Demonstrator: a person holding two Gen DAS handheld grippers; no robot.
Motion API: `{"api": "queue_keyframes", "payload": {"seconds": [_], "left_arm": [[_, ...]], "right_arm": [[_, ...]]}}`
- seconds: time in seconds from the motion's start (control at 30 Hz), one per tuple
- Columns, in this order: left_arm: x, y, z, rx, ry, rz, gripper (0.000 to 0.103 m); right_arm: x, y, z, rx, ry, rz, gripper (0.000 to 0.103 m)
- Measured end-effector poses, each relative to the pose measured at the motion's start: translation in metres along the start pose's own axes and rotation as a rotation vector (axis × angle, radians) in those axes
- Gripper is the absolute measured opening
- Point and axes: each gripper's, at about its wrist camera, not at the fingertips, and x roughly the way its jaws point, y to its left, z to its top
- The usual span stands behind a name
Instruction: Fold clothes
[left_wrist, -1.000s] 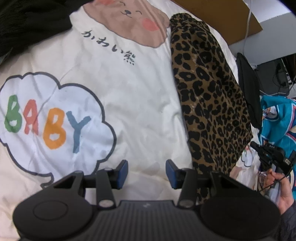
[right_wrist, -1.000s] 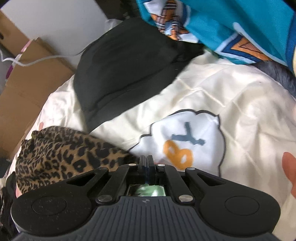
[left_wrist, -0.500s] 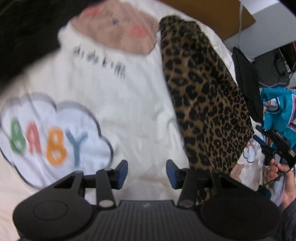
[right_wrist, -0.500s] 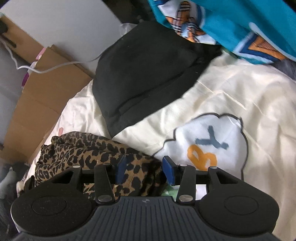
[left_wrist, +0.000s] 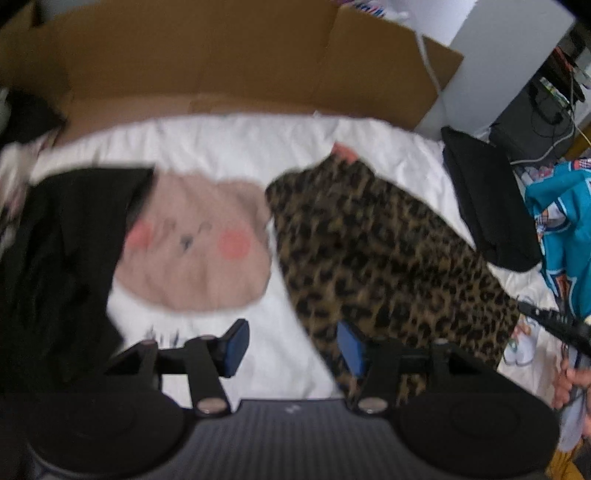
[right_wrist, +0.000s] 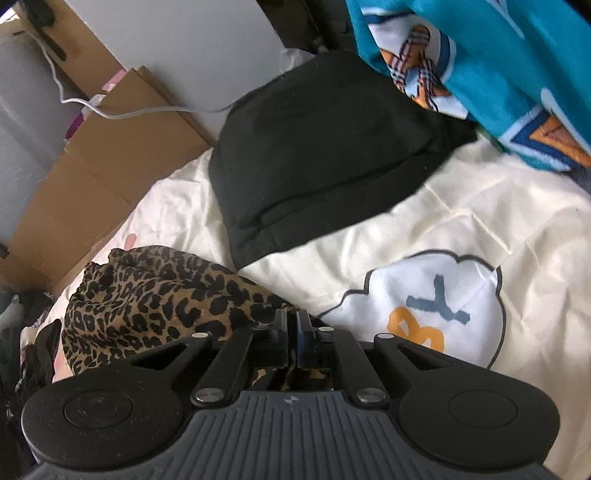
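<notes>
A cream bedspread with a bear face and a cloud print covers the bed. Flattened cardboard stands behind it, against a white wall; a white cable trails across the cardboard.

Matt leopard-print cloth lies on smooth cream bedsheet.

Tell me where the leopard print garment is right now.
The leopard print garment lies on the cream bedspread, right of its bear print, with a black garment beyond.
</notes>
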Motion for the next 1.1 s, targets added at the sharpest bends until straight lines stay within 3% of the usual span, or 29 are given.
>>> {"api": "queue_keyframes", "payload": {"seconds": [0.17, 0.33, 0.5, 0.67, 0.83, 1.0, 1.1], "left_arm": [[-0.108, 0.015, -0.043, 0.059, 0.004, 0.029, 0.065], [-0.138, 0.016, -0.033, 0.055, 0.016, 0.104, 0.065], [-0.213, 0.024, -0.068, 0.067, -0.025, 0.117, 0.067], [-0.232, 0.015, -0.083, 0.166, -0.068, 0.039, 0.073], [-0.218, 0.014, -0.095, 0.196, -0.027, 0.009, 0.073], [-0.219, 0.018, -0.119, 0.234, -0.019, 0.003, 0.073], [-0.237, 0.021, -0.15, 0.277, -0.019, 0.011, 0.075]], "right_arm": [[-0.008, -0.001, 0.0, -0.002, -0.008, 0.006, 0.002], [-0.012, -0.004, -0.003, 0.005, -0.002, 0.015, 0.001], [-0.013, -0.009, -0.005, 0.03, 0.003, 0.025, 0.001], [-0.018, -0.007, -0.006, 0.017, 0.006, 0.035, 0.001], [-0.023, -0.01, -0.009, 0.022, 0.024, 0.026, 0.0], [-0.029, -0.011, -0.009, 0.01, 0.021, 0.036, 0.001], [-0.028, -0.008, -0.002, 0.012, 0.01, 0.048, 0.005]]}}
